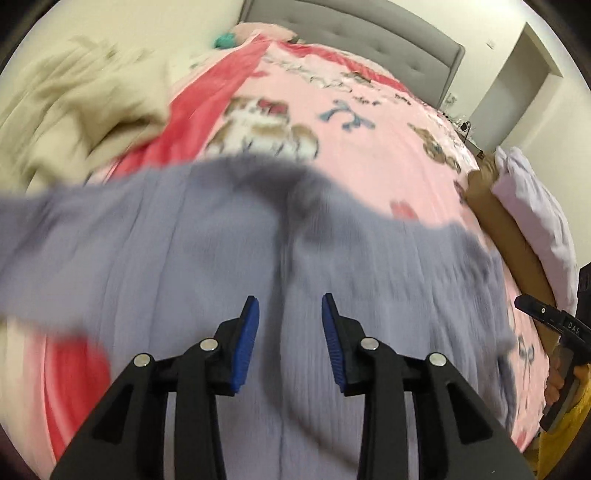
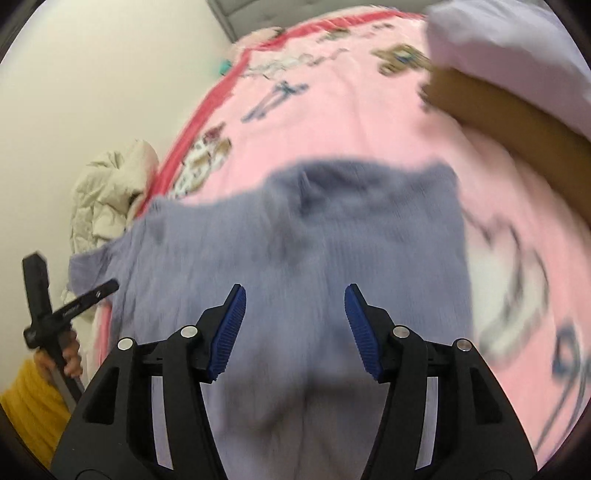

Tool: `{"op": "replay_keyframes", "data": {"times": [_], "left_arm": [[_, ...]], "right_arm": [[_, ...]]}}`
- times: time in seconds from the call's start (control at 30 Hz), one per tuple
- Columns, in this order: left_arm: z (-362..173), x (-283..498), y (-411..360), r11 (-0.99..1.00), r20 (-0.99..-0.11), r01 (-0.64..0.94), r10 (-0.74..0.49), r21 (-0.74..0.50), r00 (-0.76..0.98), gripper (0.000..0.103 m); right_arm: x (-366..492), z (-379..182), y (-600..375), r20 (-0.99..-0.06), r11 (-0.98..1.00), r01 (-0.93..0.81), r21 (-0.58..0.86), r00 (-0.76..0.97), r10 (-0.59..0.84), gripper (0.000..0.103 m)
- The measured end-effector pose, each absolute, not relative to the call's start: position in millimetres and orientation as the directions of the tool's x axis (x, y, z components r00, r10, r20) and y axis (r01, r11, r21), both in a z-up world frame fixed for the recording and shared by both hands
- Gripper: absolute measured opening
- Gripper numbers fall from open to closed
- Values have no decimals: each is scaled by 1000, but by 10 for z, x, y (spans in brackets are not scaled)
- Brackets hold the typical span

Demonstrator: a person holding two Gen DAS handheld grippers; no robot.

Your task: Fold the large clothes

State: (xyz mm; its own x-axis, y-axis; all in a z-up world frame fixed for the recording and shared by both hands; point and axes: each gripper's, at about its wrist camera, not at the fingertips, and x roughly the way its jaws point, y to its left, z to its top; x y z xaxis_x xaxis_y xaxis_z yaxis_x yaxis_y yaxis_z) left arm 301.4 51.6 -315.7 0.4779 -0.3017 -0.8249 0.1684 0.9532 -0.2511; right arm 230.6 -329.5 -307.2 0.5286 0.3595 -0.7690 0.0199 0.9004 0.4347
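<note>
A large grey-lavender ribbed garment [image 1: 221,240] lies spread on a pink patterned blanket [image 1: 369,155] on a bed. My left gripper [image 1: 290,306] is open and empty, just above the garment's near part. In the right wrist view the same garment [image 2: 332,229] lies below my right gripper [image 2: 295,299], which is open and empty, its blue pads [image 2: 231,325] wide apart. Each gripper shows at the edge of the other's view: the right one [image 1: 546,317], the left one [image 2: 74,299]. Both views are motion-blurred.
A cream padded garment [image 1: 74,103] is heaped at the bed's left side, also in the right wrist view [image 2: 110,184]. A tan and a white pillow [image 1: 528,192] lie at the right. A grey headboard [image 1: 351,29] and white walls stand behind.
</note>
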Motion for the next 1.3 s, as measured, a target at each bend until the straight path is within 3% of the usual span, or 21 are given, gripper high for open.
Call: {"op": "replay_keyframes", "data": {"times": [0.33, 0.43, 0.53, 0.57, 0.6, 0.67, 0.93, 1.03, 1.13, 1.3], "left_arm": [[-3459, 3846, 3, 927, -868, 259, -351, -270, 352, 35], [-3583, 3853, 13, 928, -876, 242, -354, -285, 327, 35], [-3651, 3821, 68, 926, -866, 203, -371, -317, 337, 33], [-3651, 3806, 75, 926, -862, 200, -373, -321, 343, 21], [-3651, 3778, 67, 925, -859, 203, -374, -321, 349, 17], [-3583, 3714, 38, 933, -851, 215, -354, -290, 388, 11], [-3003, 3973, 97, 928, -760, 200, -373, -315, 532, 9], [-2975, 4265, 80, 949, -779, 172, -314, -263, 543, 2], [-3045, 4538, 95, 954, -806, 143, -300, -265, 510, 2], [-3224, 4613, 11, 955, -840, 199, -290, -221, 458, 2]], "right_arm": [[3176, -3376, -2998, -818, 919, -93, 383, 428, 384, 54], [3216, -3418, -3004, -811, 913, -96, 397, 429, 397, 45], [3194, -3450, -3031, -795, 906, -99, 413, 446, 411, 19], [3187, -3474, -3044, -791, 900, -97, 425, 442, 422, 14], [3171, -3487, -3055, -791, 902, -91, 423, 448, 416, 12], [3140, -3437, -3063, -782, 906, -93, 414, 473, 406, 10], [3435, -2974, -3084, -735, 927, -111, 359, 578, 354, 9], [3685, -3053, -3126, -766, 933, -73, 353, 549, 333, 9], [3928, -3270, -3165, -798, 923, -25, 384, 495, 345, 9], [4082, -3605, -3088, -867, 952, -20, 304, 408, 286, 9]]}}
